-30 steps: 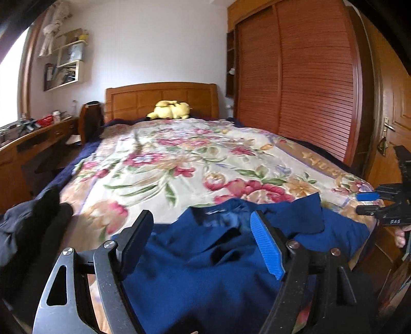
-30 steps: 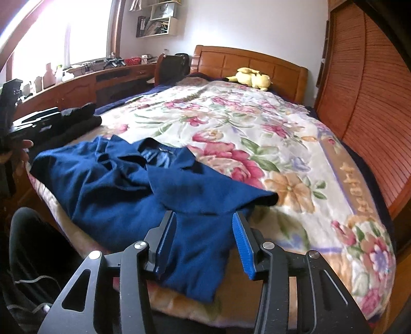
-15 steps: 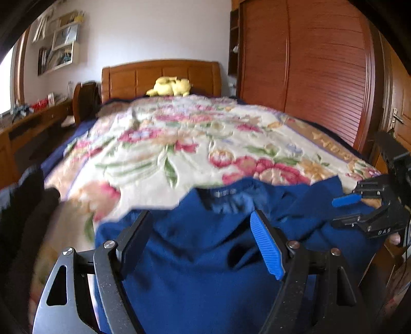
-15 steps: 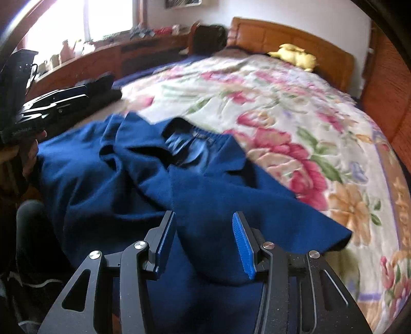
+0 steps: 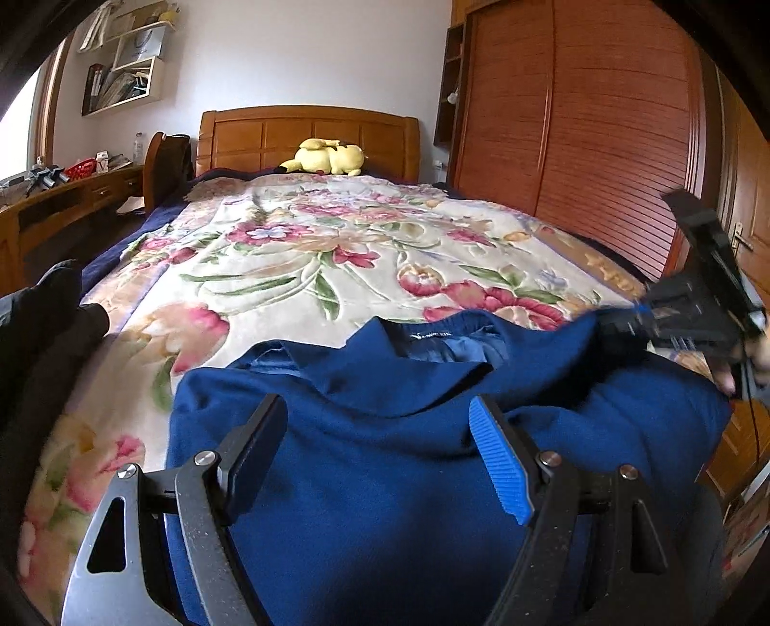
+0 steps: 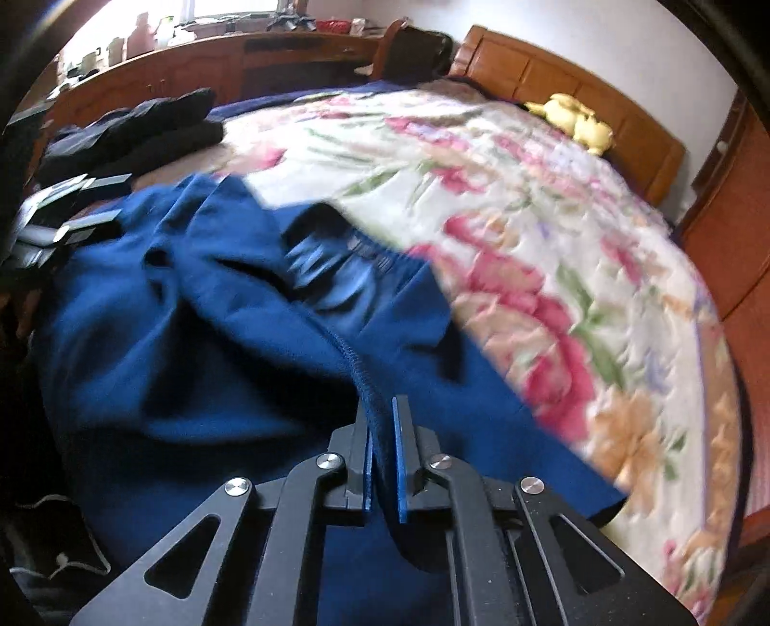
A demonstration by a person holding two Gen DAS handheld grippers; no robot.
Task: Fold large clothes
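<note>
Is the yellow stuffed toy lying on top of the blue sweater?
No, the yellow stuffed toy lies far up the bed by the wooden headboard, while the blue sweater is spread at the near end.

Floral blanket [image 6: 553,250] motion-blurred; desk clutter [image 6: 144,33] indistinct

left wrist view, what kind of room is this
A bedroom, most likely in a home: a bed with a wooden headboard and floral cover, a yellow plush toy by the pillows, and a tall wooden wardrobe alongside. A blue sweater lies on the bed.
</note>
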